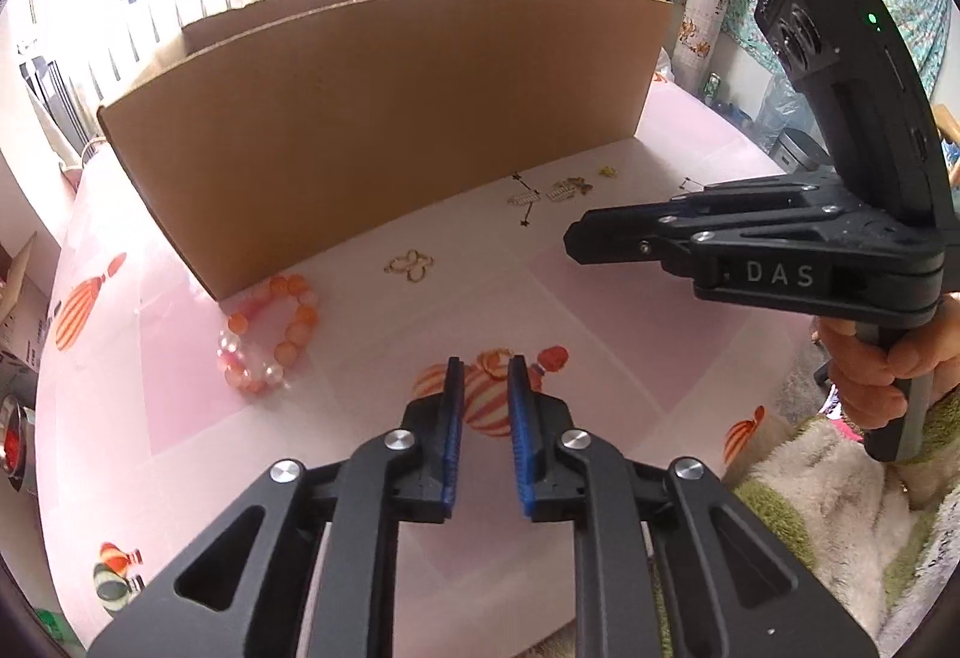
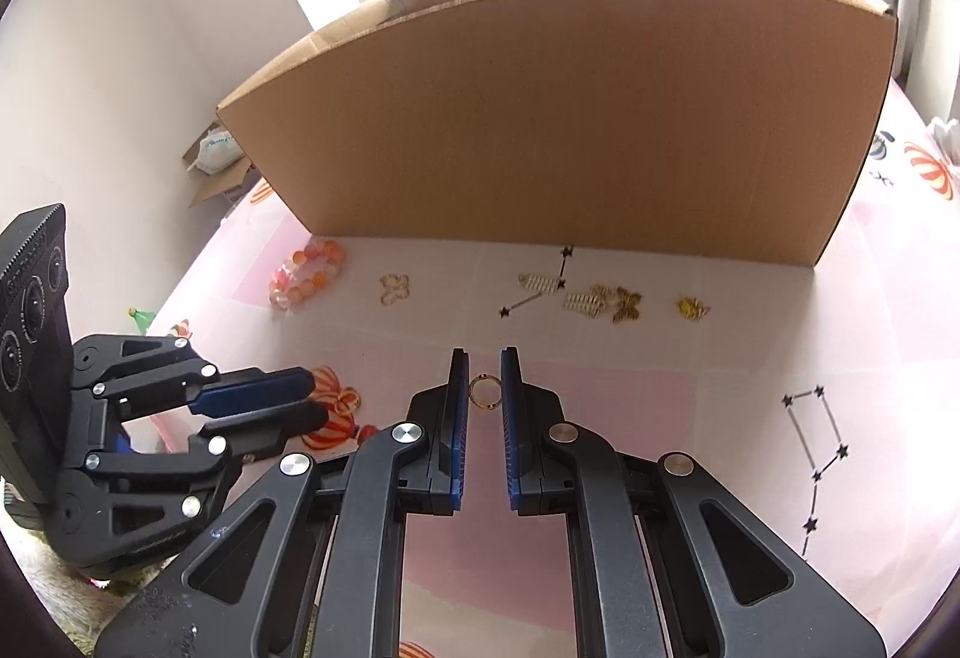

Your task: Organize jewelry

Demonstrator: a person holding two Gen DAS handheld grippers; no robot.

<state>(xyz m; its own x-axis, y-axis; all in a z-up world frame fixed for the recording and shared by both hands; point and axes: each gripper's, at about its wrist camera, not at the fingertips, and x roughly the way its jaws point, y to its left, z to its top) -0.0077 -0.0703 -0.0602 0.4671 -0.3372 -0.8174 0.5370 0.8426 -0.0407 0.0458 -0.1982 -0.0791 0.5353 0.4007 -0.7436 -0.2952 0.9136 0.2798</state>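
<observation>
The ring (image 2: 483, 392), a thin gold hoop, sits just below centre in the right wrist view, between the 2 blue pads of the right gripper (image 2: 484, 353). The pads stand close together with the hoop's sides at them, so I judge it pinched, lightly and near the tips. The left wrist view does not show the ring.

The left gripper (image 1: 485, 364), at lower centre of its own view, is slightly spread, with nothing between its pads. It points down at the cloth (image 2: 600, 418).

Above the ring in the frame, other pieces lie in a row on the cloth in front of the box (image 2: 570, 117): a bracelet (image 2: 309, 274) at the left, touching or almost touching the box wall, then small gold earrings (image 2: 394, 289).

The step seems to be carrying the ring to the box. The hoop is thin and can twist or slip out:
- hold the squeeze even, without easing it on the way
- lift straight up, then clear the tall near wall before going forward
- let go only once past the rim; the inside is not visible from here
- leave the left gripper low and to the side, out of the path
</observation>
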